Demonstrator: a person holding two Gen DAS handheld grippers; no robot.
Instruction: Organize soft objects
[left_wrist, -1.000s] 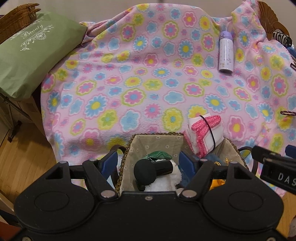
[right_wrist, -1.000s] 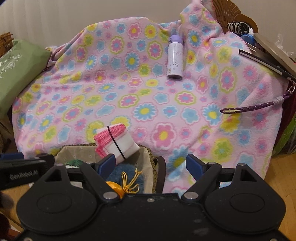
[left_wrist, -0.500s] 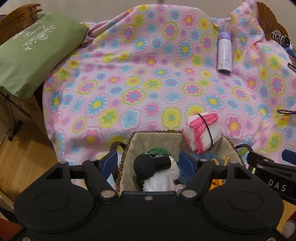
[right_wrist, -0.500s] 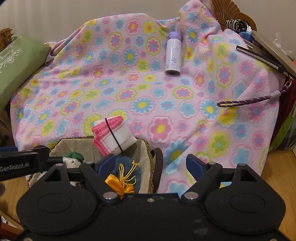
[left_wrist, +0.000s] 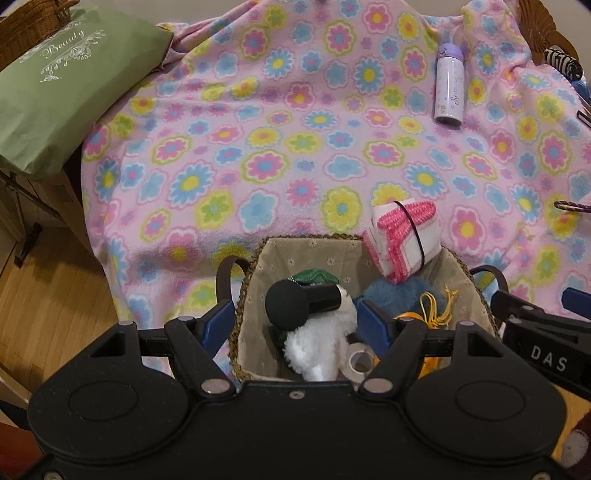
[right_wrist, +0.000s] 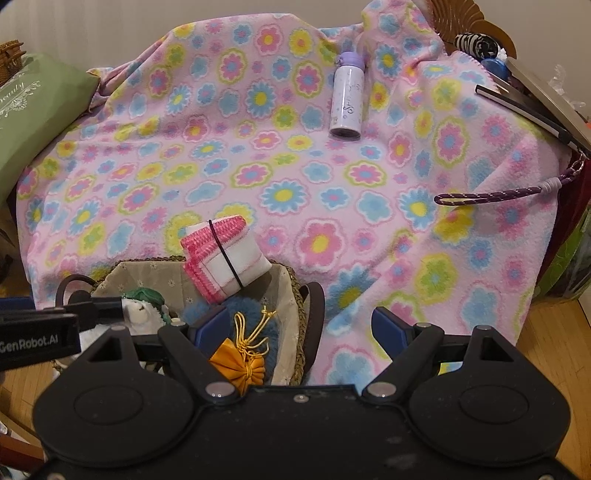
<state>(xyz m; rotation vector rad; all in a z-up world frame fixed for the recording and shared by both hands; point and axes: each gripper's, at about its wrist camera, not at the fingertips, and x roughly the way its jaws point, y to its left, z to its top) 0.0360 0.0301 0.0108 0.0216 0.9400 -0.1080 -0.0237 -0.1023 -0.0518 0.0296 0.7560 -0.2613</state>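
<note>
A woven basket (left_wrist: 255, 273) (right_wrist: 295, 291) with a beige lining stands against the front of the flowered blanket (left_wrist: 280, 155). Inside lie a white plush (left_wrist: 314, 339), a black foam-headed microphone (left_wrist: 291, 306), a green piece (left_wrist: 310, 276), a blue fluffy item (right_wrist: 255, 314) and an orange drawstring pouch (right_wrist: 240, 363). A pink-and-white folded cloth (left_wrist: 402, 236) (right_wrist: 221, 254), bound by a black band, leans on the far rim. My left gripper (left_wrist: 295, 321) is open, straddling the basket's left wall and the plush. My right gripper (right_wrist: 299, 326) is open across the right wall and its handle (right_wrist: 314, 314).
A purple-and-white bottle (left_wrist: 448, 88) (right_wrist: 347, 99) lies far back on the blanket. A green pillow (left_wrist: 55, 92) sits at the left edge. A purple rope loop (right_wrist: 498, 194) and flat books (right_wrist: 535, 107) are at the right. Wooden floor (left_wrist: 48, 306) shows beside the basket.
The whole scene has slid slightly upward in both views. The basket's contents and both sets of jaws stand as before.
</note>
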